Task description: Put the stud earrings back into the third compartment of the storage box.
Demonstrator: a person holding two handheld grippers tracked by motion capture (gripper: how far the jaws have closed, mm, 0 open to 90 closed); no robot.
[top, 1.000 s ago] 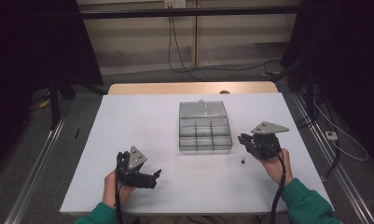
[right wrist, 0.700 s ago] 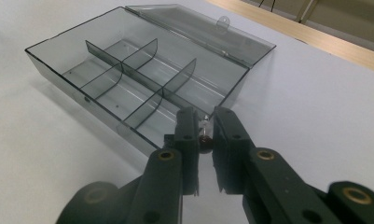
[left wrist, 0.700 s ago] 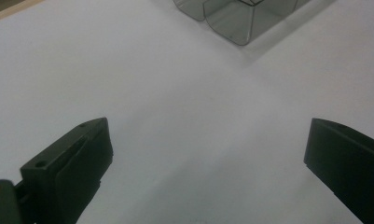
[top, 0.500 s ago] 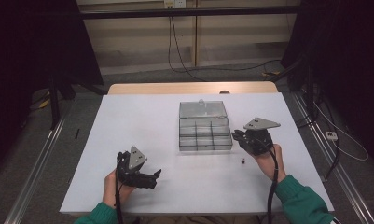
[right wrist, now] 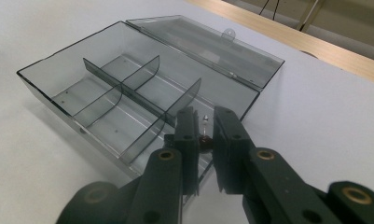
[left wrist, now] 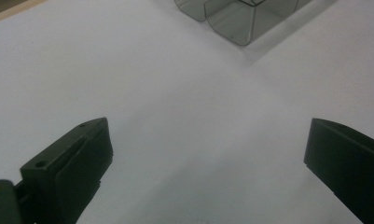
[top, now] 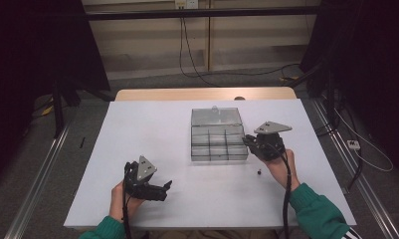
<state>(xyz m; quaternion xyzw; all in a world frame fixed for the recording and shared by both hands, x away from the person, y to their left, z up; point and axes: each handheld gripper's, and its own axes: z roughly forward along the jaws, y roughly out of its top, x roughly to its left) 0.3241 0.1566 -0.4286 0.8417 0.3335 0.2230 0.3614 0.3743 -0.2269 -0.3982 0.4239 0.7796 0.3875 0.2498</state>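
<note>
The right hand-held gripper (right wrist: pixel 204 128), pinching a small screw (right wrist: pixel 205 135) upright, hovers over the open compartment box's (right wrist: pixel 58 70) near right corner compartment.

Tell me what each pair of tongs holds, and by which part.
The right tongs pinch a small screw by its dark head, shank up, over the box. The left tongs hold nothing.
</note>
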